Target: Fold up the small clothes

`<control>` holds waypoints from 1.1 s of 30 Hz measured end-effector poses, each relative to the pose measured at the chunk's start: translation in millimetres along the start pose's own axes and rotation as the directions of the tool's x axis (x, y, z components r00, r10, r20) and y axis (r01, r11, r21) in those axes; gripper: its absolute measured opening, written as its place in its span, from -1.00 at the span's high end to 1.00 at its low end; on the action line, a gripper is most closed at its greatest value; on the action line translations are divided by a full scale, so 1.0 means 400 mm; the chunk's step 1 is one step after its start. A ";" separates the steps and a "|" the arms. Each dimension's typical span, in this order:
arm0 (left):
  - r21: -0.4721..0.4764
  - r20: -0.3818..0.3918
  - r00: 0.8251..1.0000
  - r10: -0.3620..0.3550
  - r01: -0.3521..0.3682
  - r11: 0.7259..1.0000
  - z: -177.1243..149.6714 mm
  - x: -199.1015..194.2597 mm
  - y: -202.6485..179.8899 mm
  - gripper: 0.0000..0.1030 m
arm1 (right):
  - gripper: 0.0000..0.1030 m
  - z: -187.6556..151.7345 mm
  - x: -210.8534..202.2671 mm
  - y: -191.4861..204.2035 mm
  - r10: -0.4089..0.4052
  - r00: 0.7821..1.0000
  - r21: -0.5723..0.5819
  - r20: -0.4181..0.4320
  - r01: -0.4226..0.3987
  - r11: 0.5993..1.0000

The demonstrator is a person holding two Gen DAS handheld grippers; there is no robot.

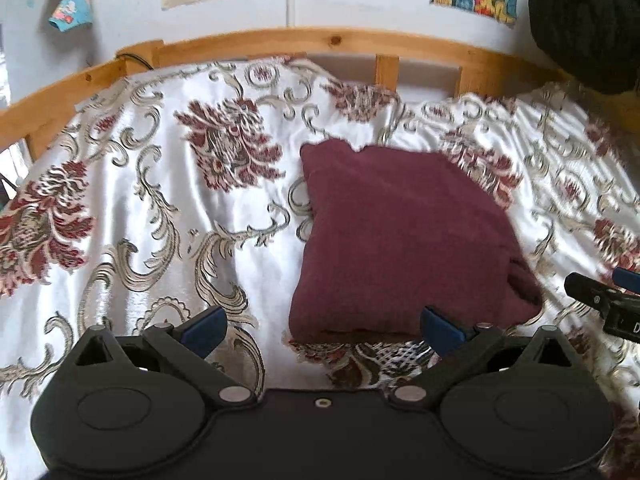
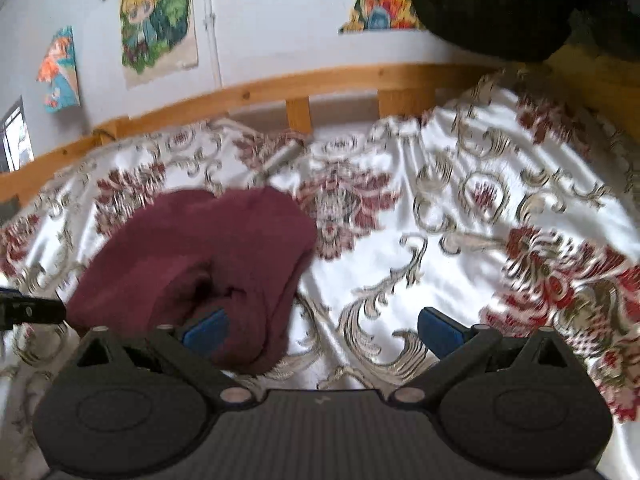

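Observation:
A dark maroon knitted garment (image 1: 404, 236) lies folded into a rough square on the patterned bedspread (image 1: 140, 208). My left gripper (image 1: 324, 330) is open, just in front of the garment's near edge, its right blue pad (image 1: 442, 330) close to that edge. In the right wrist view the same garment (image 2: 200, 264) lies at the left, bunched at its near right corner. My right gripper (image 2: 322, 330) is open and empty, its left pad (image 2: 204, 332) in front of the garment. The other gripper shows at each view's edge: the right one in the left wrist view (image 1: 604, 300), the left one in the right wrist view (image 2: 28, 312).
A wooden bed rail (image 1: 280, 40) runs along the far side against a white wall with colourful posters (image 2: 160, 20). A dark rounded object (image 1: 588, 20) hangs at the upper right. The white satin bedspread with red floral patterns covers the whole surface.

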State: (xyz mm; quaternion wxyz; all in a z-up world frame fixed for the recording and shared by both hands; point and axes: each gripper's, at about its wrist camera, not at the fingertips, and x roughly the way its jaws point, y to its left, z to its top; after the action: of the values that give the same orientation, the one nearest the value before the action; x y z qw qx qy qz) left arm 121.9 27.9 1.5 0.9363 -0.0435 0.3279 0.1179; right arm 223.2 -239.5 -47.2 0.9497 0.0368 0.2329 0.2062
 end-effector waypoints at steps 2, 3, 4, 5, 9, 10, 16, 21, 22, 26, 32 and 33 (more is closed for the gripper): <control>-0.010 0.020 1.000 0.007 -0.007 1.000 -0.001 -0.031 -0.006 -0.99 | -0.99 0.016 -0.034 0.002 0.014 1.000 0.025 0.023 -0.015 1.000; -0.014 0.027 1.000 0.013 -0.013 1.000 -0.002 -0.047 -0.009 -0.99 | -0.99 0.024 -0.050 0.004 0.021 0.999 0.031 0.033 -0.022 0.999; -0.018 0.034 0.999 0.019 -0.018 1.000 -0.003 -0.063 -0.012 -0.99 | -0.99 0.029 -0.067 0.008 0.029 0.999 0.036 0.044 -0.030 0.999; -0.020 0.040 0.999 0.024 -0.023 1.000 -0.003 -0.078 -0.013 -0.99 | -0.99 0.034 -0.084 0.012 0.036 0.998 0.038 0.056 -0.038 0.999; -0.040 0.087 0.996 0.032 -0.029 0.999 -0.010 -0.149 -0.010 -0.99 | -0.99 0.052 -0.154 0.030 0.074 0.993 0.038 0.090 -0.077 0.996; -0.042 0.101 0.994 0.031 -0.027 0.999 -0.012 -0.169 -0.008 -0.99 | -0.99 0.054 -0.174 0.036 0.081 0.992 0.039 0.101 -0.085 0.996; -0.034 0.166 0.986 0.024 -0.019 0.999 -0.027 -0.261 -0.003 -0.99 | -0.99 0.055 -0.292 0.043 0.112 0.982 0.075 0.153 -0.125 0.989; -0.022 0.194 0.981 0.009 -0.005 1.000 -0.048 -0.309 0.001 -0.99 | -0.99 0.029 -0.378 0.050 0.098 0.977 0.084 0.190 -0.115 0.990; -0.022 0.196 0.981 0.007 -0.003 1.000 -0.051 -0.314 0.002 -0.99 | -0.99 0.024 -0.391 0.050 0.094 0.976 0.086 0.195 -0.113 0.990; -0.027 0.204 0.979 -0.011 0.016 1.000 -0.065 -0.327 0.012 -0.99 | -0.99 0.006 -0.427 0.050 0.068 0.975 0.090 0.211 -0.088 0.992; -0.027 0.224 0.974 -0.014 0.020 0.999 -0.096 -0.331 0.026 -0.99 | -0.99 -0.030 -0.470 0.054 0.030 0.968 0.089 0.251 -0.054 0.995; -0.021 0.228 0.974 -0.012 0.018 1.000 -0.102 -0.330 0.028 -0.99 | -0.99 -0.037 -0.475 0.056 0.027 0.966 0.086 0.257 -0.051 0.995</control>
State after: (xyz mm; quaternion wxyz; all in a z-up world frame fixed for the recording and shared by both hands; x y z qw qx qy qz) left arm -5.5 6.9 51.9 0.9680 -0.0428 0.2167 0.1188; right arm 54.6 -297.0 24.5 0.9648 0.1111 0.1172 0.2075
